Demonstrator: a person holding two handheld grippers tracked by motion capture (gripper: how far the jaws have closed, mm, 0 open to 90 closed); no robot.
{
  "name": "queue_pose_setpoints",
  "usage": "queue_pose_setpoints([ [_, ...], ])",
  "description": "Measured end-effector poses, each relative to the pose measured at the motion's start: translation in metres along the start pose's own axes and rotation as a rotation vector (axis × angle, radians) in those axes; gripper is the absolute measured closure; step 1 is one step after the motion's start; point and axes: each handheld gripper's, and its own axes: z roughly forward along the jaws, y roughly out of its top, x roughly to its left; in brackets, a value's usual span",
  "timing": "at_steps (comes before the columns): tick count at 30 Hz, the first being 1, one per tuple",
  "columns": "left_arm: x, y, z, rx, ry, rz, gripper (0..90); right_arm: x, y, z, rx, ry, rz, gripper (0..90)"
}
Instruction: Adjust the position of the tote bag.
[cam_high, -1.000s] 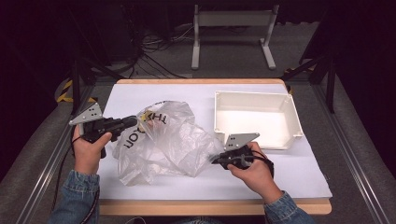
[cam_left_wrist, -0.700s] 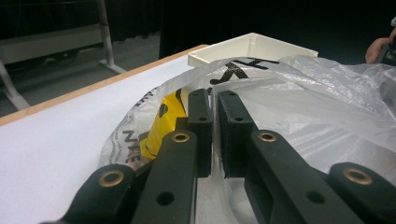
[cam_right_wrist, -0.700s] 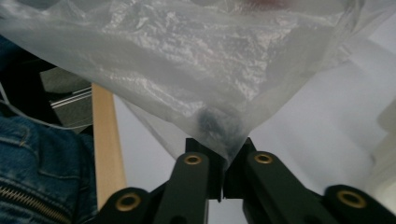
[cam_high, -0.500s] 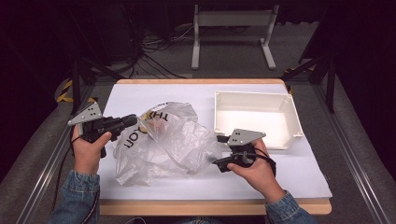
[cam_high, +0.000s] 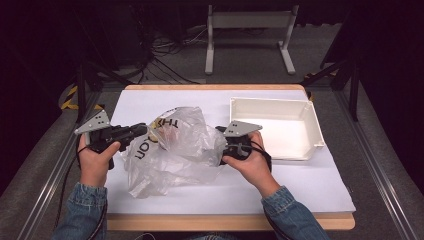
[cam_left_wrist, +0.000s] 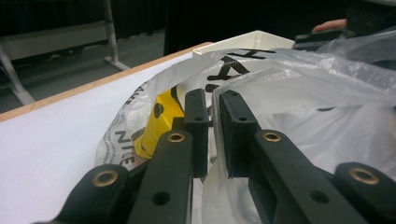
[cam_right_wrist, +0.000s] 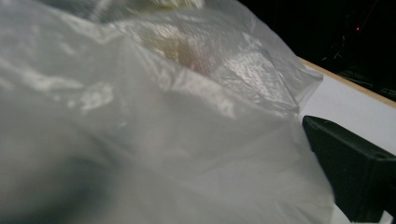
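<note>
1. Near you, the plastic bag (cam_high: 170, 150) lies on the white table (cam_high: 310, 195), a little left of the middle.
2. Your left gripper (cam_left_wrist: 211, 135) is shut tight on the bag's left edge. Hold it firm.
3. Your right gripper (cam_high: 223, 147) has just been opening; its jaws stand wide at the bag's right side. Pinch one thin layer there.
4. Farther right sits the white tray (cam_high: 305, 107).
</note>
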Motion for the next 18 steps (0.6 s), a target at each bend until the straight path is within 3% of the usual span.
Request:
queue_pose_setpoints([
  [3, 0.001, 0.000, 0.001, 0.005, -0.002, 0.003, 81.9, -0.002, -0.004, 0.013, 0.024, -0.005, 0.006, 11.0],
  [5, 0.001, -0.001, 0.001, 0.004, -0.003, 0.002, 81.9, -0.003, -0.006, 0.021, 0.047, -0.004, 0.008, 19.9],
  [6, 0.000, -0.001, 0.001, 0.004, -0.002, -0.009, 81.9, -0.003, -0.006, 0.021, 0.047, -0.004, 0.008, 19.9],
  [10, 0.001, -0.001, 0.001, 0.002, -0.003, -0.001, 81.6, -0.005, -0.008, 0.025, 0.116, 0.066, 0.000, 65.6],
  [11, 0.000, -0.001, 0.001, 0.002, -0.004, -0.002, 81.4, -0.004, -0.008, 0.024, 0.143, 0.106, 0.009, 84.3],
  [12, 0.000, -0.001, 0.001, 0.004, -0.004, -0.002, 81.4, -0.003, -0.008, 0.024, 0.146, 0.124, 0.012, 88.5],
  [15, 0.000, -0.001, 0.001, 0.002, -0.005, -0.002, 81.3, 0.000, -0.009, 0.022, 0.157, 0.147, 0.014, 90.0],
  [18, 0.000, 0.000, 0.001, 0.003, -0.006, 0.003, 81.1, 0.006, -0.008, 0.017, 0.163, 0.201, 0.021, 90.0],
])
